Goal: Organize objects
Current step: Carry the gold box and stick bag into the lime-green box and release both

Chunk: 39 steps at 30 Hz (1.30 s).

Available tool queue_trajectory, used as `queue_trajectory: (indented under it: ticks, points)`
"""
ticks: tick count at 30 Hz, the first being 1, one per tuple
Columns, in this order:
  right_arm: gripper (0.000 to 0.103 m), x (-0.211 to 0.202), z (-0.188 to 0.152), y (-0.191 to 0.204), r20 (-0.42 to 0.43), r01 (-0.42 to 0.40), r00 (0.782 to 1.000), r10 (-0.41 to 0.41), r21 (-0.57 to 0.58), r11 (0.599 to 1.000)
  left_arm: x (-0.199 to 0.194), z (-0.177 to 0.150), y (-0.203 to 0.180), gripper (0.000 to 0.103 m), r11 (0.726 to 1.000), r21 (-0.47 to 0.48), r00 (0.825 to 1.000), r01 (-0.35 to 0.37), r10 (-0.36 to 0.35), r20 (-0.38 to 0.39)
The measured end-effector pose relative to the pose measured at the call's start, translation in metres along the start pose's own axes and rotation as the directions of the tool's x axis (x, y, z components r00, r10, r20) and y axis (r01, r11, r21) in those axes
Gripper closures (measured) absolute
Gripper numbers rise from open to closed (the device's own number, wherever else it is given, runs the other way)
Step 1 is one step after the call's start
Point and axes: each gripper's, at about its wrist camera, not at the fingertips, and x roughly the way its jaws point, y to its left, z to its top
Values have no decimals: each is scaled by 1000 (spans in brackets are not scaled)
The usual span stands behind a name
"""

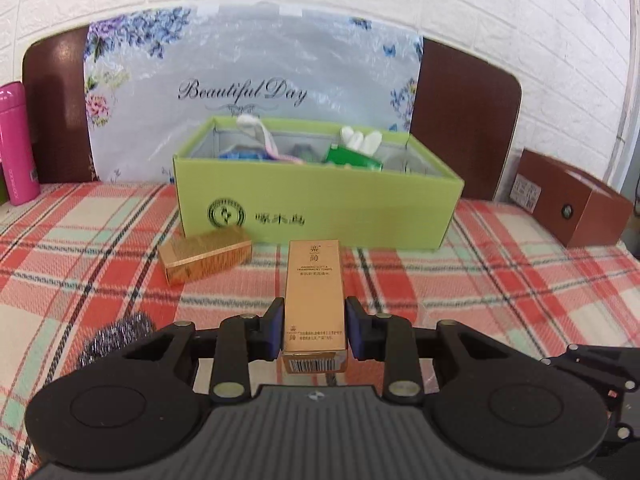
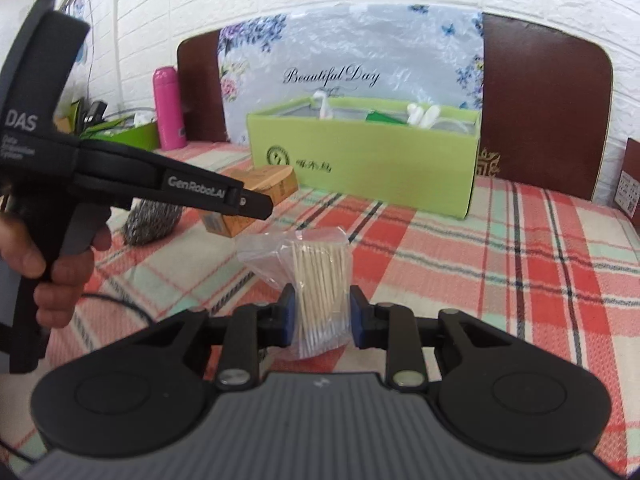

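Note:
My left gripper (image 1: 314,330) is shut on a tall gold toner box (image 1: 313,292) that lies lengthwise on the plaid cloth, pointing at the green cardboard box (image 1: 320,212). A second gold box (image 1: 206,258) lies to its left. My right gripper (image 2: 322,318) is shut on a clear bag of cotton swabs (image 2: 320,280) on the cloth. The green box (image 2: 368,160) stands behind it and holds white and green items. The left gripper also shows in the right wrist view (image 2: 256,204), over the gold box (image 2: 236,222).
A steel wool scourer (image 1: 120,338) lies at the front left, also seen in the right wrist view (image 2: 154,220). A pink bottle (image 1: 16,144) stands far left. A brown box (image 1: 576,204) sits at the right. A floral "Beautiful Day" bag (image 1: 248,92) leans on a brown headboard.

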Motion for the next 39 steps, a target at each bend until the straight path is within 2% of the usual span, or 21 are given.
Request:
queue_trajectory:
  ticks: [8, 17, 21, 26, 27, 28, 29, 30, 31, 33, 36, 39]
  points:
    - [77, 8, 37, -13, 116, 74, 990, -77, 27, 997, 4, 32, -3, 70, 997, -72, 997, 12, -6, 83]
    - [77, 29, 85, -34, 240, 167, 957, -164, 11, 986, 23, 72, 4, 70, 993, -118, 987, 14, 5, 159]
    - [77, 54, 107, -43, 282, 193, 941, -189, 15, 981, 40, 96, 10, 70, 989, -147, 980, 20, 9, 198]
    - [77, 105, 127, -52, 309, 218, 927, -214, 22, 976, 73, 122, 18, 70, 981, -188, 977, 43, -3, 211]
    - [73, 116, 128, -53, 324, 227, 921, -218, 9, 974, 80, 125, 20, 71, 980, -195, 975, 45, -1, 223]
    - [52, 127, 129, -56, 318, 234, 923, -217, -18, 972, 87, 126, 22, 68, 979, -196, 971, 48, -1, 238]
    - [40, 135, 128, -56, 285, 249, 931, -228, -36, 968, 95, 126, 26, 53, 981, -190, 973, 46, -1, 231]
    - [28, 138, 125, -56, 272, 265, 930, -246, -34, 964, 101, 125, 29, 42, 979, -198, 979, 38, 4, 203]
    - [28, 137, 118, -56, 287, 261, 927, -241, -34, 965, 102, 121, 34, 31, 976, -216, 981, 36, 6, 194]
    - [20, 132, 108, -54, 308, 265, 921, -239, -46, 963, 99, 109, 41, 30, 971, -234, 973, 58, -3, 229]
    - [2, 125, 99, -46, 346, 305, 901, -263, -71, 950, 97, 102, 42, 30, 976, -214, 977, 27, 19, 213]
    - [0, 120, 99, -42, 343, 301, 904, -254, -92, 949, 96, 100, 41, 29, 978, -207, 982, 7, 33, 187]
